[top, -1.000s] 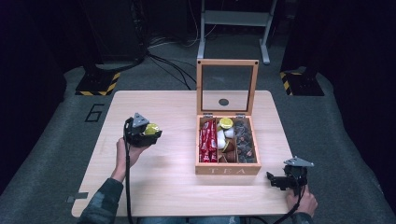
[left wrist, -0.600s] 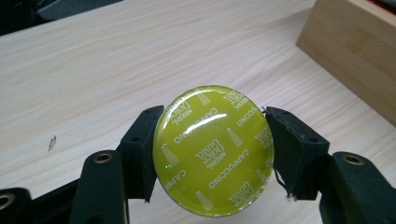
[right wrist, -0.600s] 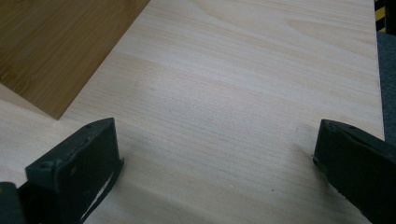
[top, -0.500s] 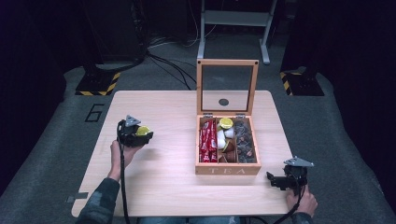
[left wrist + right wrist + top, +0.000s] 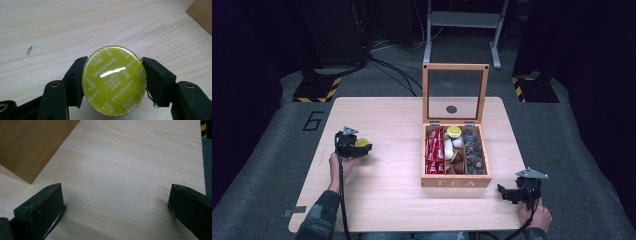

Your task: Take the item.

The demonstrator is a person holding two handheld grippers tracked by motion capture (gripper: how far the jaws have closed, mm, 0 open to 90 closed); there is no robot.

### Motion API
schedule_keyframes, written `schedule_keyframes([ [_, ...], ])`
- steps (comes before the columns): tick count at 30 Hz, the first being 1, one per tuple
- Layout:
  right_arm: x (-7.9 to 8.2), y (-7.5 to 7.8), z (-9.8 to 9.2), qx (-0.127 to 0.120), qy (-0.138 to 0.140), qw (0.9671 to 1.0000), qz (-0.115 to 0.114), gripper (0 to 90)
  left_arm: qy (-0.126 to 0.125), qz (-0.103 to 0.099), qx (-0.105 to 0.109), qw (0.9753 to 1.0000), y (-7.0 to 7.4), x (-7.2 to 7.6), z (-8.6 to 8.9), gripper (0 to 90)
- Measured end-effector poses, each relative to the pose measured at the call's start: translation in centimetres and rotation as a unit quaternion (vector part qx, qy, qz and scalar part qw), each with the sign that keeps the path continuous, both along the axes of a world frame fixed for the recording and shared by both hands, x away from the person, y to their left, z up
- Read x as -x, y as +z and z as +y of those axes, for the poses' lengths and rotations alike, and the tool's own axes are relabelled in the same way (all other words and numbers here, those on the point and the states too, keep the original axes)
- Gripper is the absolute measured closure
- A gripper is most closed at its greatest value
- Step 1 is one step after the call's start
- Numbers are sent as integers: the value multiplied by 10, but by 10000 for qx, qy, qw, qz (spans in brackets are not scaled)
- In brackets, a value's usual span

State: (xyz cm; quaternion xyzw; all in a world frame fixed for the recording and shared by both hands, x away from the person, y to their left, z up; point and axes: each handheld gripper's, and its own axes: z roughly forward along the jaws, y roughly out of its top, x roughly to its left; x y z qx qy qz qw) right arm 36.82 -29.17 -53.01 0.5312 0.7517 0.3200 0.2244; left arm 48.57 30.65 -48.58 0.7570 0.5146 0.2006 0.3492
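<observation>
Your left hand-held gripper (image 5: 362, 148) sits over the left part of the bench (image 5: 387, 185), its 2 black jaws closed on a yellow-green capsule (image 5: 113, 80). In the left gripper view the capsule's glossy foil lid faces the camera, printed "Dolce Gusto Cappuccino", and a jaw pad presses each side of its rim. In the high view the same capsule (image 5: 361, 143) shows as a small yellow spot at the gripper's tip, well apart from the wooden tea box (image 5: 456, 181) to its right. The box stands right of the bench's middle with "TEA" on its near wall and its glass-paned lid (image 5: 455, 94) raised upright at the far side. It has 3 compartments: red packets (image 5: 434, 151) in the left one, another yellow capsule (image 5: 454, 132) with white and brown pods in the middle one, and dark pods (image 5: 473, 152) in the right one. Your right hand-held gripper (image 5: 507, 194) rests at the near right corner of the bench, just right of the box's near corner, and in the right gripper view its jaws stand wide apart over bare wood (image 5: 130, 177) with nothing between them.
</observation>
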Motion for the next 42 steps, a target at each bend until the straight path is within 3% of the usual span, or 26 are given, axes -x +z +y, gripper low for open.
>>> schedule_keyframes([
  [6,0,0,0,0,0,10000,0,0,56,116,-1,9999,-8,-4,2,397],
  [10,0,0,0,0,0,10000,0,0,30,205,-115,9997,-15,-4,2,397],
  [14,0,0,-1,30,24,10000,1,0,82,240,-48,9997,-22,-5,5,397],
  [28,0,0,0,0,0,10000,1,0,179,308,-28,9994,-21,-9,5,388],
  [42,0,0,0,0,-1,10000,0,0,138,144,74,9998,-11,-2,7,199],
])
